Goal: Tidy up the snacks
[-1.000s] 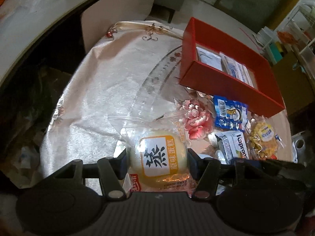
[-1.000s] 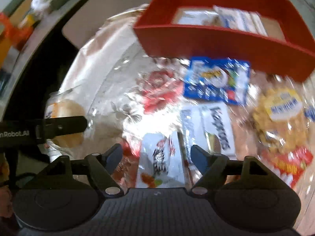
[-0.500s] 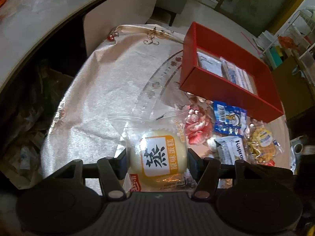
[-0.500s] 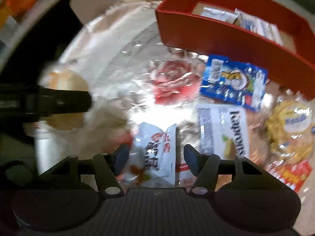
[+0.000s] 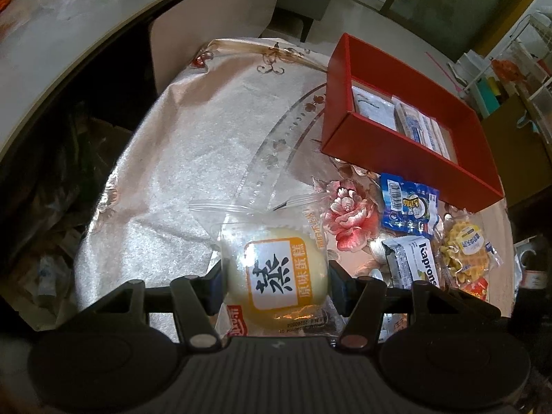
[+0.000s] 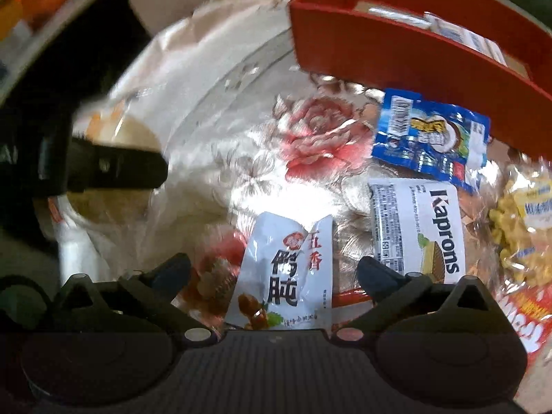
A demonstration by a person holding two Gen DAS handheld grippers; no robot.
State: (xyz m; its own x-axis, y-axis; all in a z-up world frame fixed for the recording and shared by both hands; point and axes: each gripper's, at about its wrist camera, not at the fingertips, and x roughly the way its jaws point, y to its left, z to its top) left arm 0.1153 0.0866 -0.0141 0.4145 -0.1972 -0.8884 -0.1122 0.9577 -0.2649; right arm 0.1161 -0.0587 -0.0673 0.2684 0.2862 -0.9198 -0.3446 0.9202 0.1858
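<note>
My left gripper (image 5: 276,277) is shut on a round yellow cake in a clear wrapper (image 5: 276,276), held above the pale tablecloth. My right gripper (image 6: 274,270) has its jaws opening wide over a white pouch with red and black characters (image 6: 286,276); the pouch lies between the fingers and the pads stand clear of it. The red box (image 5: 407,148) (image 6: 396,48) sits at the far right with several flat packets inside. The left gripper's finger (image 6: 114,169) and the cake (image 6: 138,138) show at the left of the right wrist view.
Loose snacks lie in front of the box: a blue packet (image 6: 431,138) (image 5: 408,207), a white Kaprons wafer bar (image 6: 419,231) (image 5: 412,264), a yellow waffle bag (image 6: 524,227) (image 5: 465,252) and a red-orange packet (image 6: 531,321). The table edge (image 5: 114,186) drops off at the left.
My right gripper narrowed around the white pouch, then spread wide apart, and it shifted a little lower and closer to the snacks. The left gripper kept still with the cake.
</note>
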